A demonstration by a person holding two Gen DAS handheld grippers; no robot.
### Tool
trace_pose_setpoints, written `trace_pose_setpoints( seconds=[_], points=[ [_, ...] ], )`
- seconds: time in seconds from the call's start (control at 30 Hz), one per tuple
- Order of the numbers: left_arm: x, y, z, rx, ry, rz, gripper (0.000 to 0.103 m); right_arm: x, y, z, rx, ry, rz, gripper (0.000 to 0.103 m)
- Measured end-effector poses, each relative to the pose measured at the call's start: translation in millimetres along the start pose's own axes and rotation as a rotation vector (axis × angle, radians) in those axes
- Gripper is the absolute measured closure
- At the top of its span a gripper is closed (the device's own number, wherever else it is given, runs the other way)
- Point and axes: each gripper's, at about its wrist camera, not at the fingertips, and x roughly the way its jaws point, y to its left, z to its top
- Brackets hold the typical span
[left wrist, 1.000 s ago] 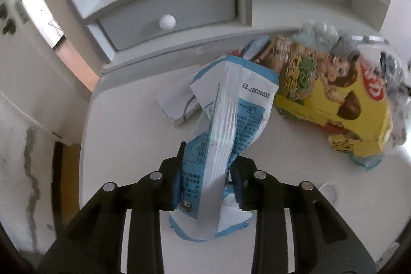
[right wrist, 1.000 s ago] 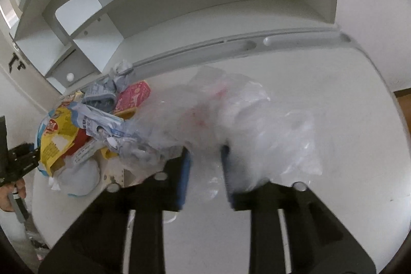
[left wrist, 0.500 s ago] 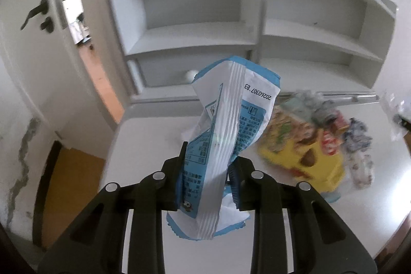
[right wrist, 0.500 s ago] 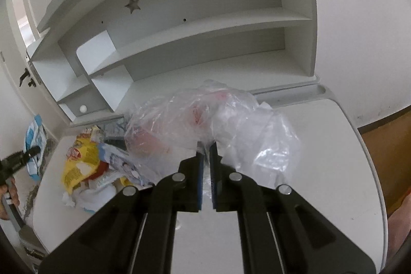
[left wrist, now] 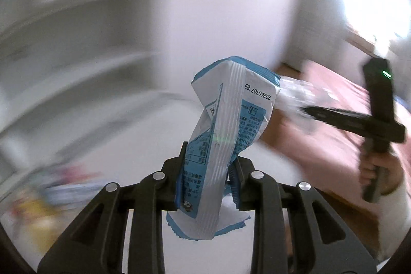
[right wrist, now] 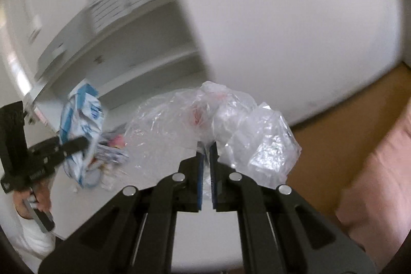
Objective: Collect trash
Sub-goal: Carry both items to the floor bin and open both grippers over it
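Left tongs: clenched on a blue-and-white wrapper; the wrapper stands twisted upright between the pads, its torn bottom edge hanging below them.
Right tongs: clamped tight on a clear bag, which billows crumpled to both sides above the pads, faint red print showing through.
Wrapper, right view: blurred at the left, off the table, gripped by the left tongs.
Bag, left view: a pale smear at the tip of the right tongs, just right of the wrapper's top.
Hands: right hand grips its handle at the right edge; left hand grips its handle low at the left, white sleeve below.
Trash pile: pink, white and blue scraps on the table behind the wrapper; in the left view only a yellow-and-pink blur at lower left.
Shelves: white, behind the table, blurred.
Bed: pink, right of the table.
Floor: brown, between table and bed.
Wall: plain white.
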Motion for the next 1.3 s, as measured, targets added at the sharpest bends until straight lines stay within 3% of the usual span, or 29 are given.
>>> trace_pose_setpoints(
  seconds=[0.13, 0.23, 0.3, 0.4, 0.5, 0.63, 0.67, 0.7, 0.73, 0.77, 0.8, 0.83, 0.87, 0.97, 1.1, 1.2, 1.27, 1.3],
  points=[
    [88.9, -130.8, -22.6, 0.171, 0.189, -0.243, 0.076, -28.6, -98.8, -52.7, 0.186, 0.079, -0.088, 0.098],
    [148.5, -180.7, -54.7, 0.213, 0.34, -0.316, 0.076, -15.6, -167.2, -108.6, 0.339, 0.191, -0.097, 0.098],
    [189.6, -202.5, -82.9, 0.249, 0.433, -0.305, 0.076, 6.3, -208.6, -149.6, 0.441, 0.272, -0.094, 0.098],
    [264.2, -209.2, -137.3, 0.272, 0.613, -0.278, 0.076, 59.0, -252.2, -218.8, 0.571, 0.426, -0.076, 0.098],
    [335.3, -193.2, -201.5, 0.208, 0.813, -0.239, 0.076, 112.9, -277.1, -281.0, 0.667, 0.56, -0.036, 0.098],
    [371.8, -174.6, -239.9, 0.112, 0.888, -0.222, 0.074, 167.8, -292.8, -335.4, 0.78, 0.663, 0.02, 0.097],
    [372.1, -167.4, -245.4, 0.081, 0.901, -0.216, 0.068, 175.4, -294.3, -342.5, 0.797, 0.677, 0.028, 0.097],
    [383.0, -170.7, -248.2, 0.061, 0.904, -0.202, 0.06, 182.2, -295.9, -348.9, 0.816, 0.689, 0.034, 0.097],
    [384.4, -169.2, -250.4, 0.043, 0.904, -0.187, 0.033, 187.8, -295.8, -356.9, 0.839, 0.704, 0.042, 0.096],
    [383.1, -167.3, -249.8, 0.032, 0.889, -0.165, 0.009, 191.6, -294.7, -363.1, 0.861, 0.72, 0.049, 0.085],
    [381.4, -163.6, -247.6, 0.03, 0.872, -0.153, 0.007, 194.1, -295.6, -369.1, 0.885, 0.73, 0.054, 0.068],
    [379.1, -161.8, -243.9, 0.036, 0.839, -0.142, 0.008, 195.4, -298.6, -368.3, 0.899, 0.726, 0.046, 0.021],
    [379.9, -164.3, -241.9, 0.052, 0.828, -0.146, 0.008, 195.2, -308.6, -360.6, 0.906, 0.701, 0.04, 0.006],
    [375.3, -177.6, -229.1, 0.114, 0.793, -0.165, 0.008, 182.3, -317.2, -362.8, 0.947, 0.668, 0.064, 0.006],
    [339.1, -207.4, -215.9, 0.227, 0.7, -0.229, 0.008, 154.1, -319.9, -349.5, 0.97, 0.603, 0.028, 0.006],
    [279.7, -226.0, -178.6, 0.254, 0.545, -0.321, 0.008, 104.6, -309.8, -307.6, 0.84, 0.454, -0.147, 0.006],
    [219.4, -229.9, -139.6, 0.246, 0.4, -0.392, 0.008, 53.0, -288.6, -264.4, 0.644, 0.272, -0.324, 0.006],
    [203.3, -228.5, -130.3, 0.246, 0.368, -0.407, 0.008, 34.1, -276.4, -246.6, 0.565, 0.202, -0.387, 0.006]
  ],
)
